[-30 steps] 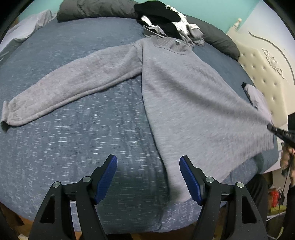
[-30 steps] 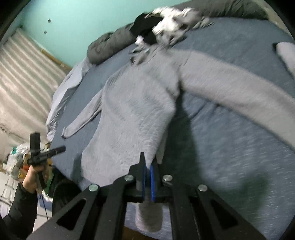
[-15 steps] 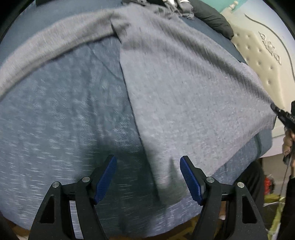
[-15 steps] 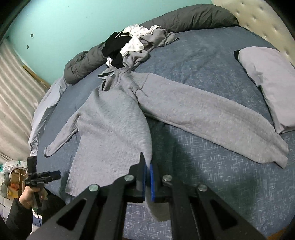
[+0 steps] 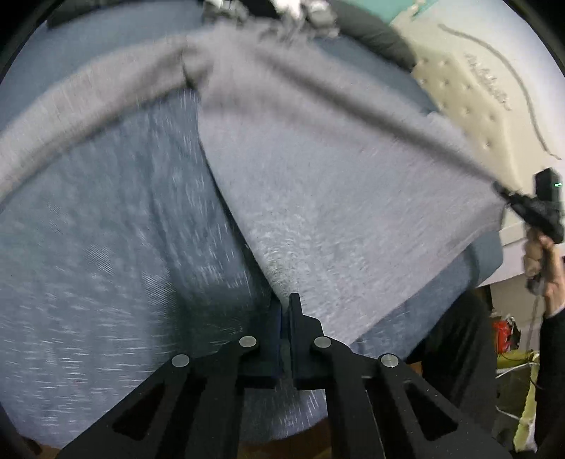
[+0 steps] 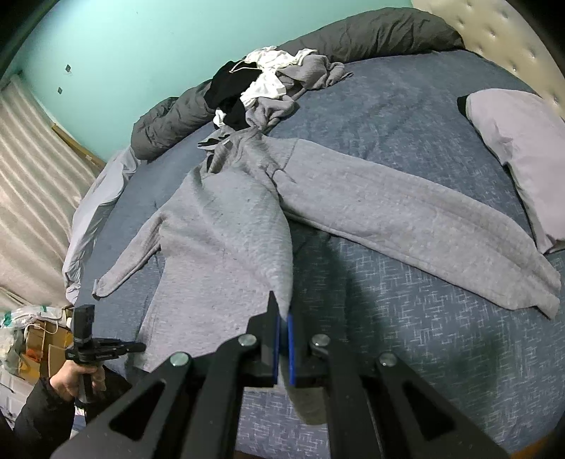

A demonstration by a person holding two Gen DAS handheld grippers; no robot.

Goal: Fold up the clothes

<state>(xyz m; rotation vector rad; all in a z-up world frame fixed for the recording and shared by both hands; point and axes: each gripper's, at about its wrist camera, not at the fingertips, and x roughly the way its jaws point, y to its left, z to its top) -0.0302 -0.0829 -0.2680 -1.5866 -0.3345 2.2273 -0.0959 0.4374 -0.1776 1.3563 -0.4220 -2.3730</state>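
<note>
A grey sweater (image 6: 226, 226) lies face up on the blue bed (image 6: 441, 353), sleeves spread to both sides. My right gripper (image 6: 282, 317) is shut on one bottom hem corner, and a fold of the cloth hangs below its fingers. In the left wrist view, which is blurred by motion, my left gripper (image 5: 285, 310) is shut on the sweater (image 5: 335, 197) at the other hem corner. The hem stretches between the two. Each gripper shows in the other's view: the right gripper (image 5: 508, 194) at the far right, the left gripper (image 6: 137, 347) at lower left in a hand.
A pile of black, white and grey clothes (image 6: 261, 88) lies past the collar, with a dark duvet (image 6: 370, 31) behind it. A folded pale garment (image 6: 522, 148) rests near the tufted headboard (image 5: 476, 106). Boxes (image 6: 35, 339) stand on the floor beside the bed.
My left gripper moved down to the hem and went from open to shut on it. The right gripper kept its hold. The hem now stretches between them.
</note>
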